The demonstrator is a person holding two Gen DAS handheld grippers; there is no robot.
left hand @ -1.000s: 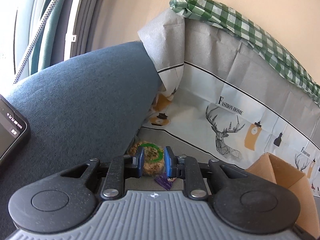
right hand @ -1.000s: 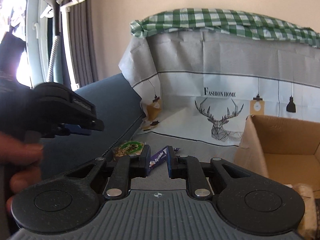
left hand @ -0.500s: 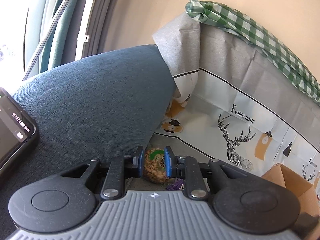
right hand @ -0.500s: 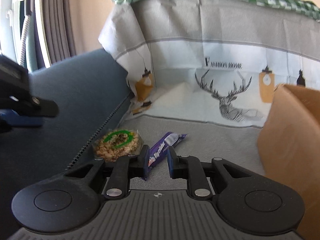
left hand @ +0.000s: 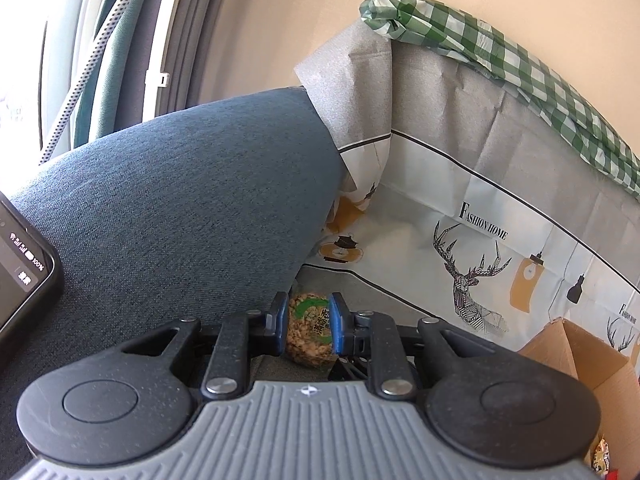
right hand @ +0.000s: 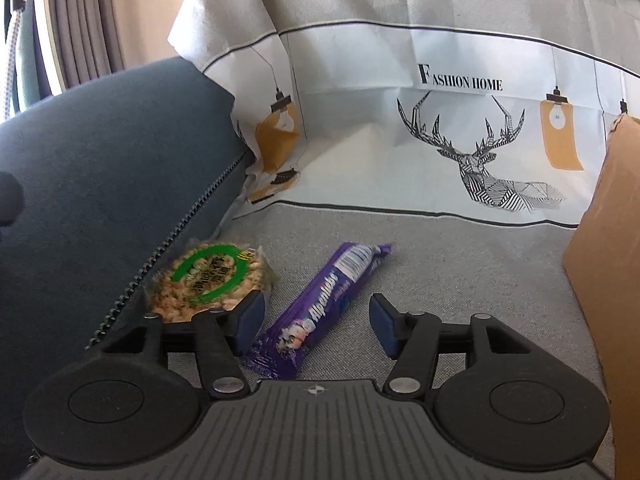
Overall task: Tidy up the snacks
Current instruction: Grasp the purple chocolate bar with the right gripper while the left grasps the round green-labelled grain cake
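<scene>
A round puffed-rice cake (right hand: 208, 280) in clear wrap with a green ring lies on the grey seat beside the blue cushion; it also shows in the left wrist view (left hand: 310, 330). A purple Alpenliebe candy pack (right hand: 320, 308) lies next to it. My right gripper (right hand: 316, 326) is open, low over the seat, its fingers on either side of the purple pack's near end. My left gripper (left hand: 309, 328) hovers higher with its jaws narrowly apart; the rice cake shows far below between them, not held.
A blue-grey cushion (right hand: 100, 168) rises on the left. A deer-print cloth (right hand: 460, 140) covers the sofa back. A cardboard box (right hand: 608, 280) stands at the right, also in the left wrist view (left hand: 580, 356). A phone (left hand: 20, 264) sits at the left edge.
My right gripper has dropped down and forward to the purple pack and opened wide. My left gripper has shifted slightly, still above the rice cake.
</scene>
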